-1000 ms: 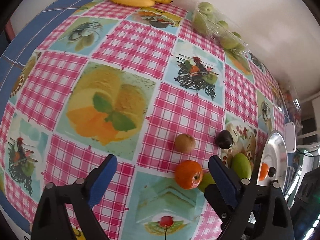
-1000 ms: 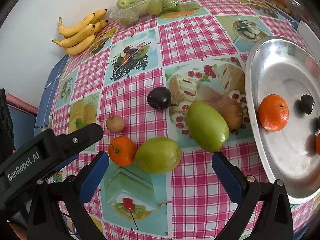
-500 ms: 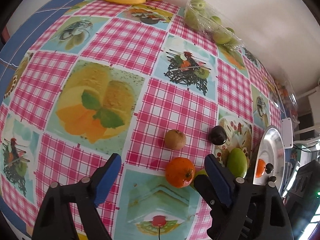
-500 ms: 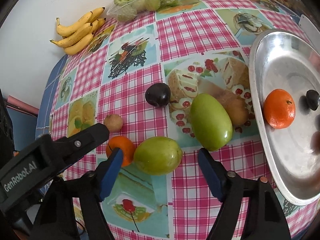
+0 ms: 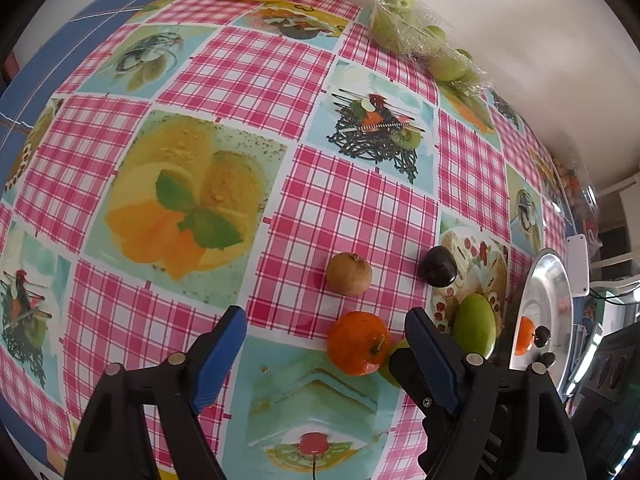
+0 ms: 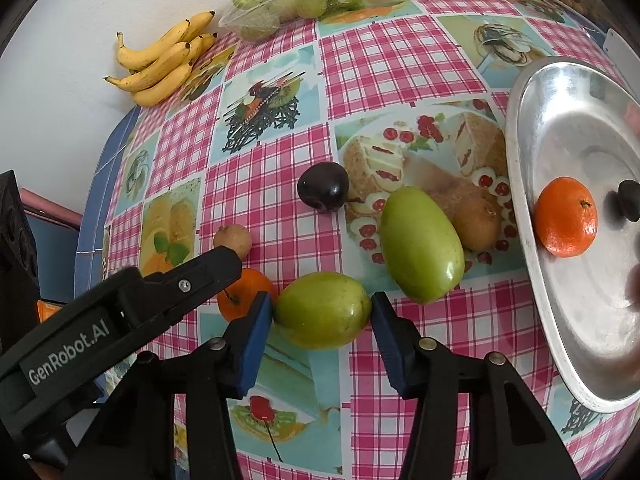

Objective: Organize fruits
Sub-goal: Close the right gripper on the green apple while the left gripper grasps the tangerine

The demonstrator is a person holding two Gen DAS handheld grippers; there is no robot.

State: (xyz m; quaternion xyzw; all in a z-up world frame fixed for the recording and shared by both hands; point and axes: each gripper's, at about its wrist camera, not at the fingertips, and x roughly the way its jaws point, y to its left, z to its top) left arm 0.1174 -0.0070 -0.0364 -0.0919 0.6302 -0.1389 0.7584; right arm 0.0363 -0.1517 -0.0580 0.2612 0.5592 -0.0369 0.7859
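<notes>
- Fingers of the right gripper [image 6: 322, 312] sit on either side of the round green fruit [image 6: 322, 310], blue pads touching or all but touching its two flanks; the fruit rests on the checked tablecloth [image 6: 400, 48], so call it a pinch on the fruit at table level.
- Left gripper [image 5: 326, 334] hangs above the cloth with its jaws spread wide and nothing between them.
- In the left wrist view, the orange [image 5: 358, 342] lies just inside the right-hand finger, toward four o'clock from the picture's centre, and the kiwi [image 5: 349, 273] sits just above it.
- The dark plum [image 5: 440, 266] is off at three o'clock from the kiwi, well apart from it.
- In the right wrist view, the long green fruit [image 6: 422, 244] leans at about one o'clock from the pinched one, close beside it, with a brown fruit [image 6: 476, 216] tucked against its far side.
- The left gripper's black arm crosses in from eight o'clock and covers part of the orange, which touches the pinched fruit's left side.
- Metal tray [image 6: 560, 364] fills the three o'clock edge, holding a second orange [image 6: 566, 216] and a small dark fruit [image 6: 628, 200].
- Up at eleven o'clock, bananas [image 6: 160, 68] lie against the wall, and a clear bag of green fruit [image 6: 292, 0] sits at twelve.
</notes>
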